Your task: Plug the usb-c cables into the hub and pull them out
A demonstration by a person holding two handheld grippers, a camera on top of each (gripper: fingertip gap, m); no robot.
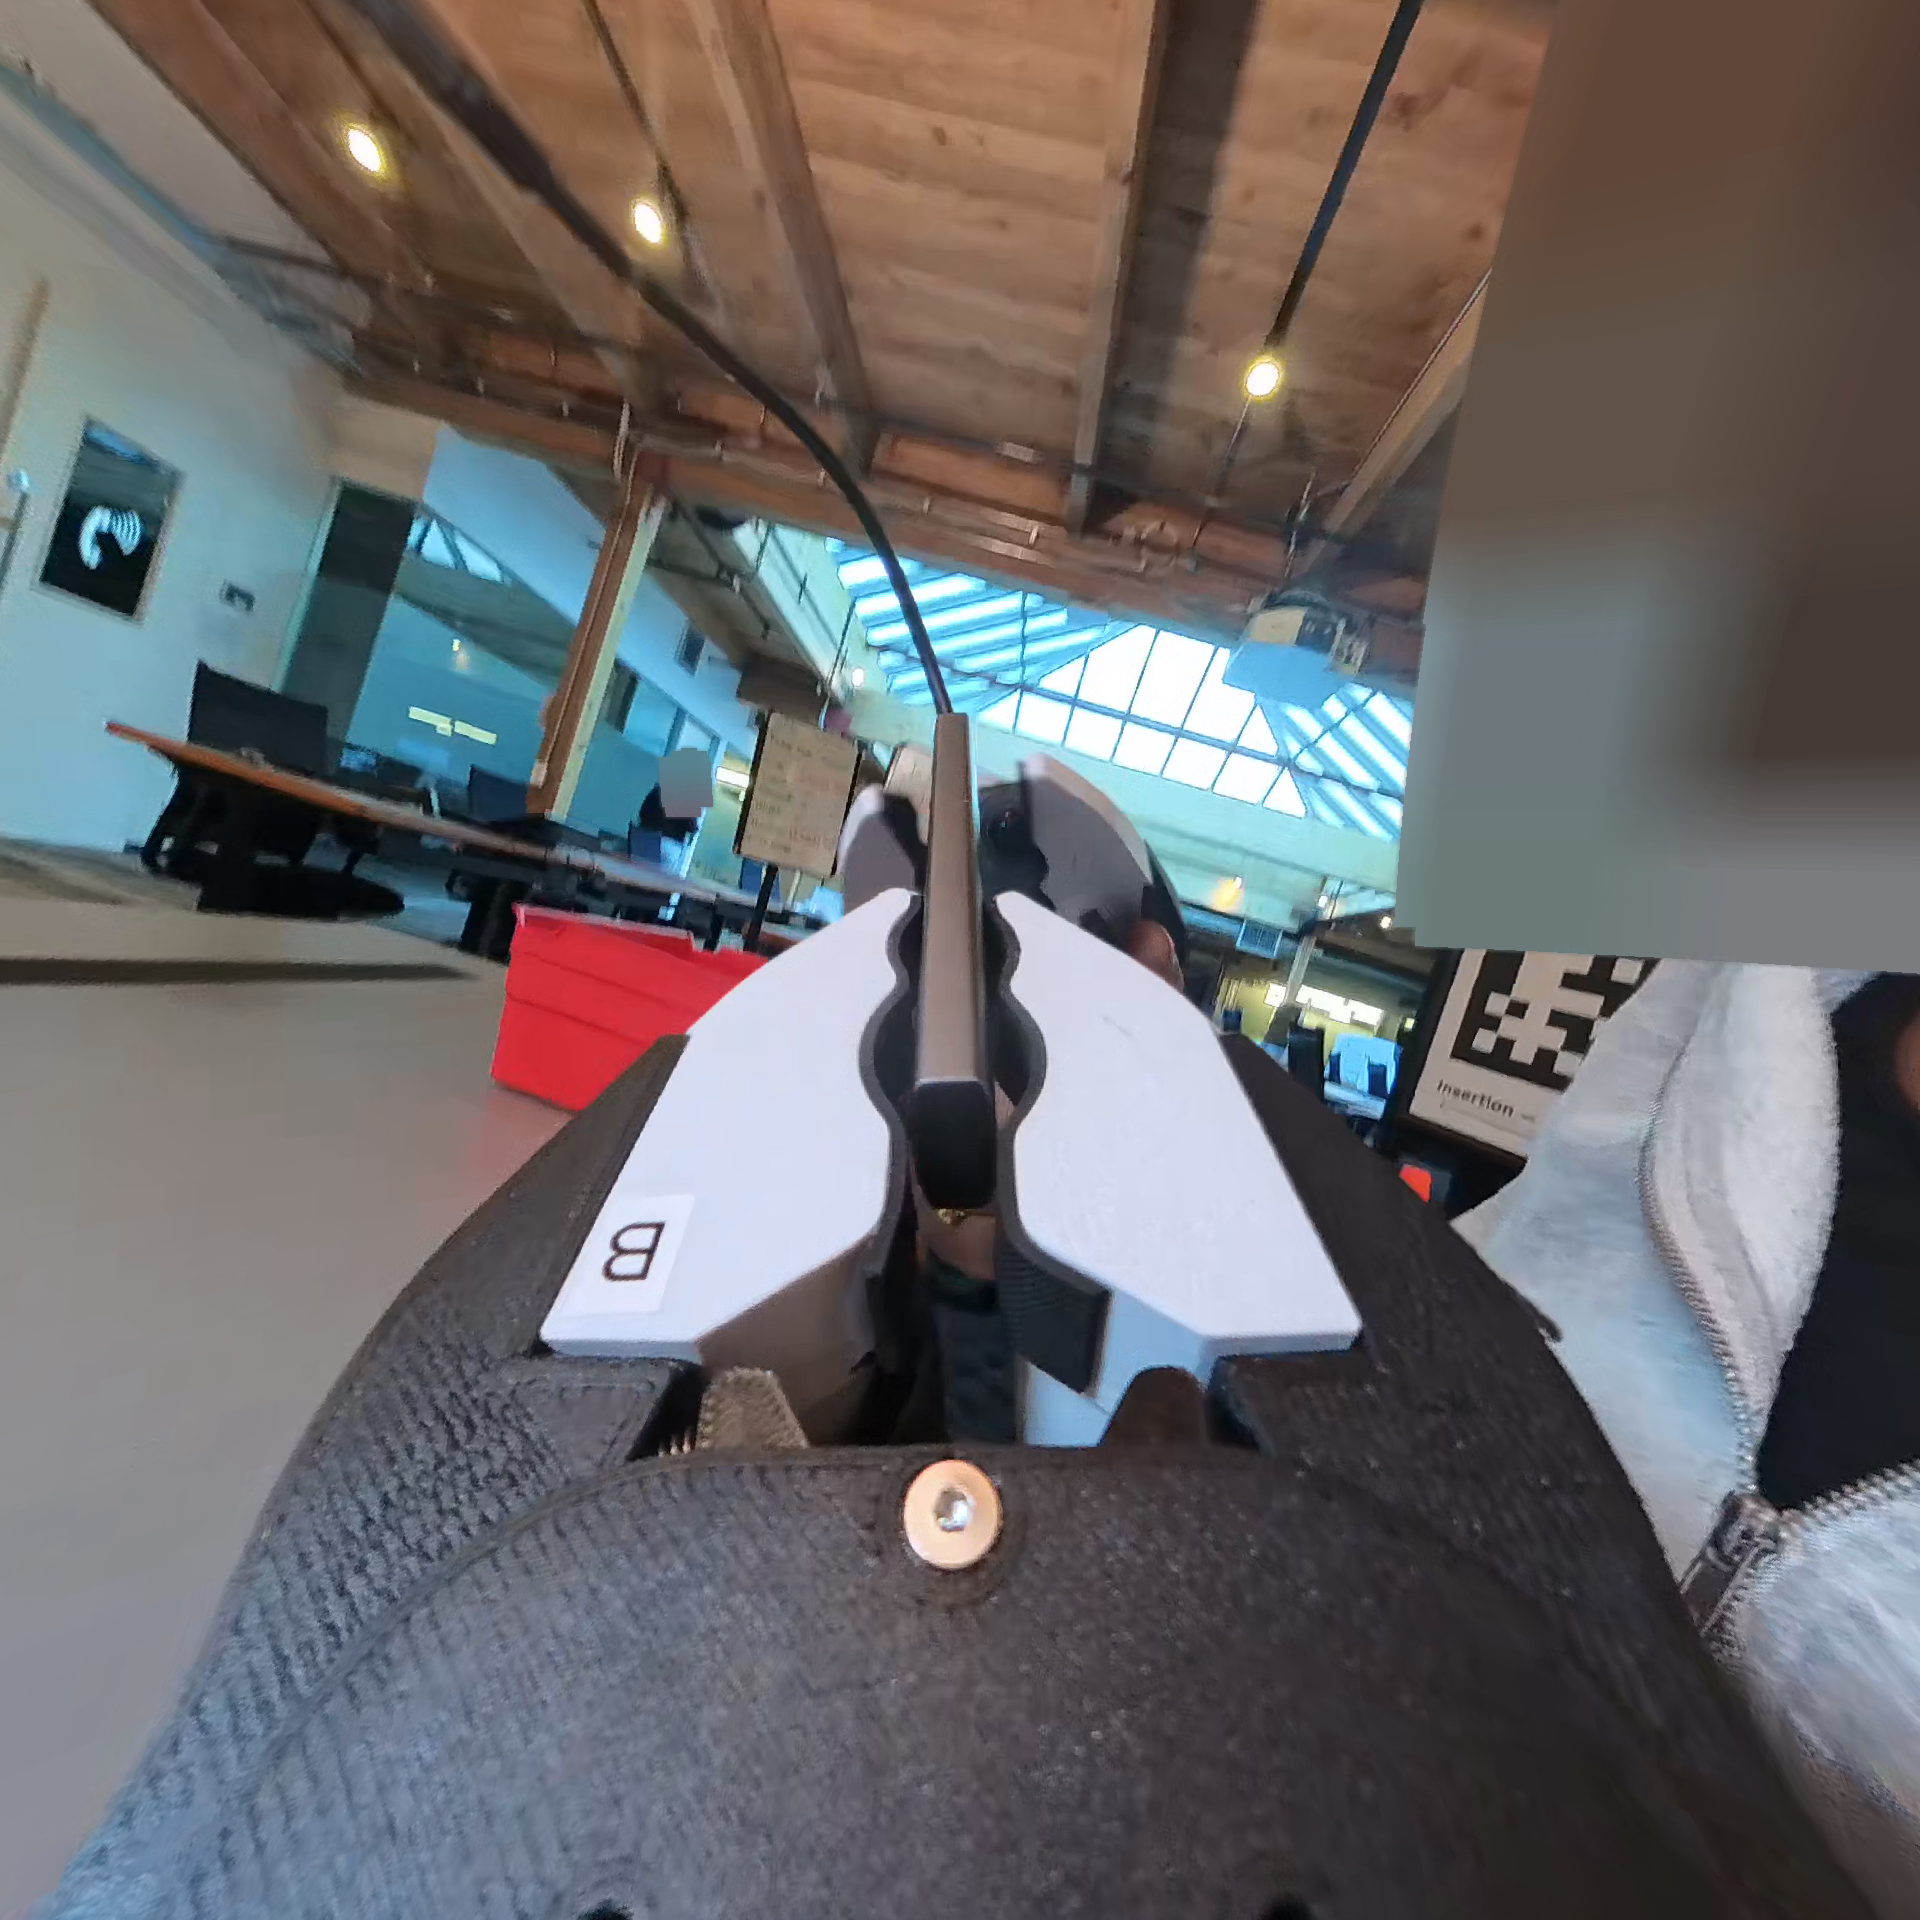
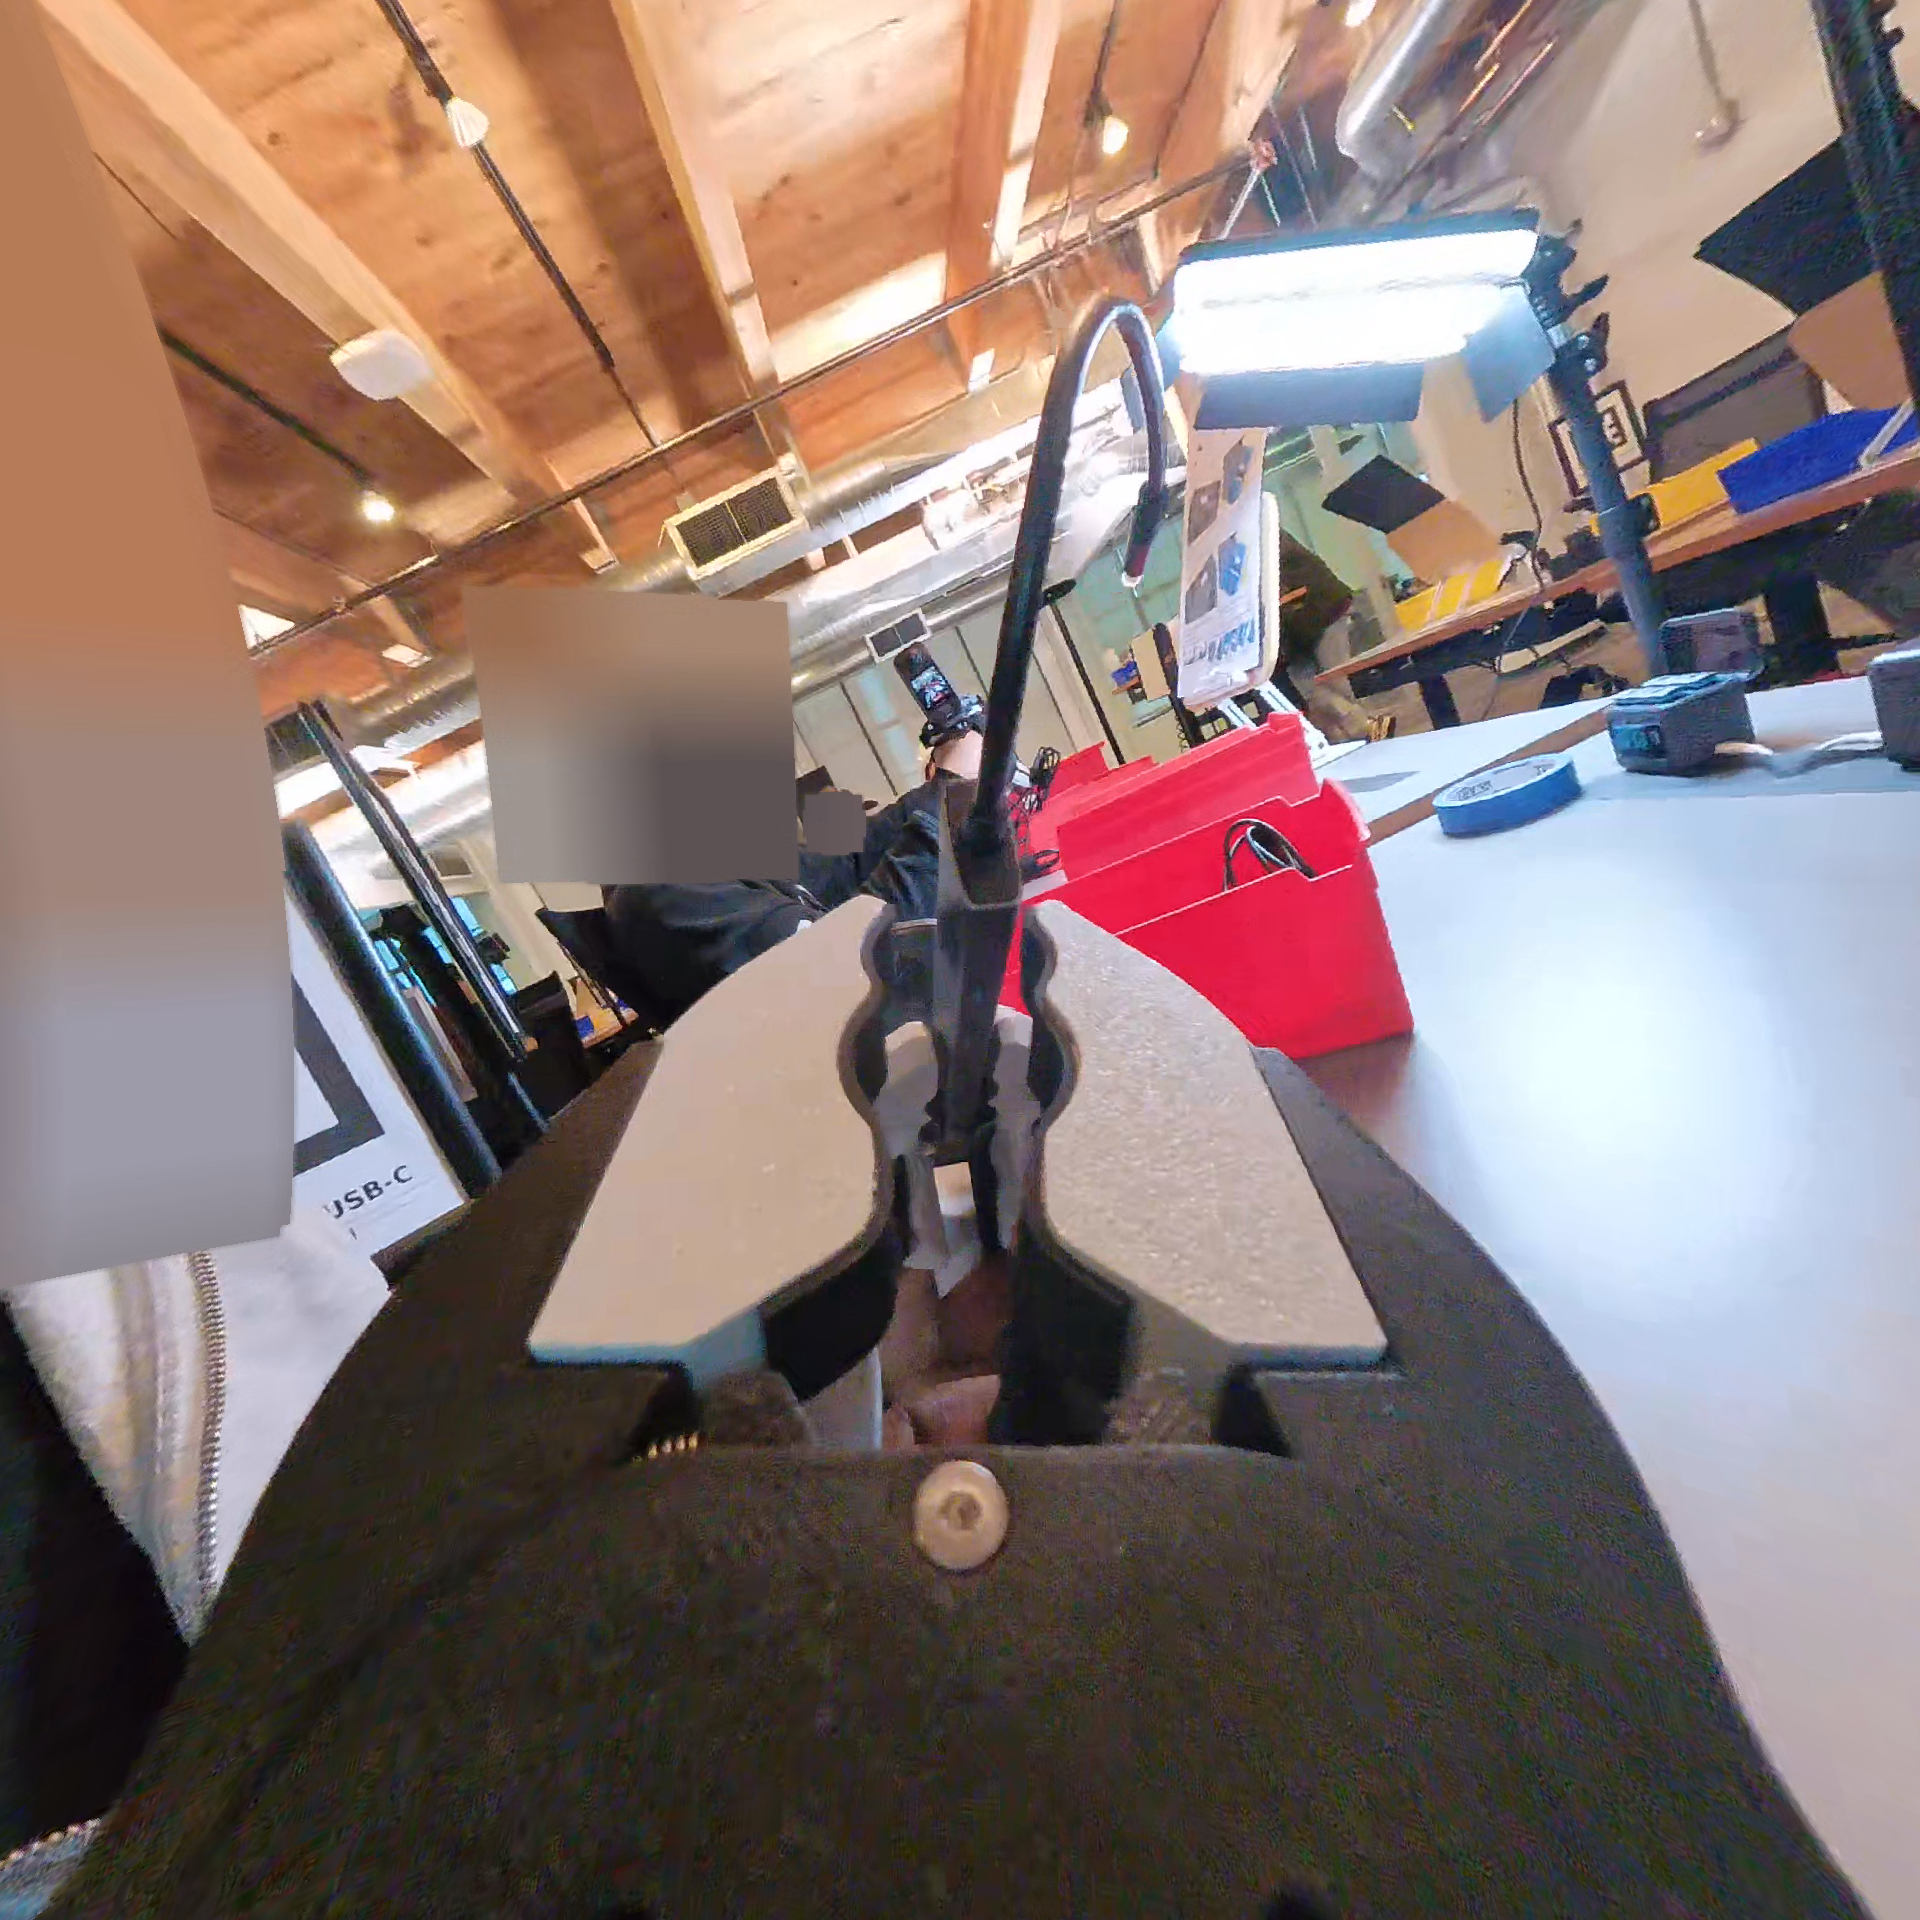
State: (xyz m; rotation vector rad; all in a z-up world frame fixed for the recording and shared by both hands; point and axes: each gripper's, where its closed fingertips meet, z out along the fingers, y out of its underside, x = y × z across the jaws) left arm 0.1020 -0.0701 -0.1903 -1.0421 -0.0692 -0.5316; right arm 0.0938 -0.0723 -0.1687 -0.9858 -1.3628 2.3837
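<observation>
The left gripper (image 1: 951,977) is pressed together on the hub (image 1: 951,935), a slim grey metal bar with a black end cap, held edge-on above the worktop (image 1: 208,1195). A thin black lead (image 1: 821,457) arcs upward from its far end. The right gripper (image 2: 961,1039) pinches the dark plug body of a usb-c cable (image 2: 1023,582); the black cable rises, loops over, and its free connector hangs down. A red bin (image 2: 1247,914) stands on the worktop beyond, with blue tape (image 2: 1507,795) near the far edge.
</observation>
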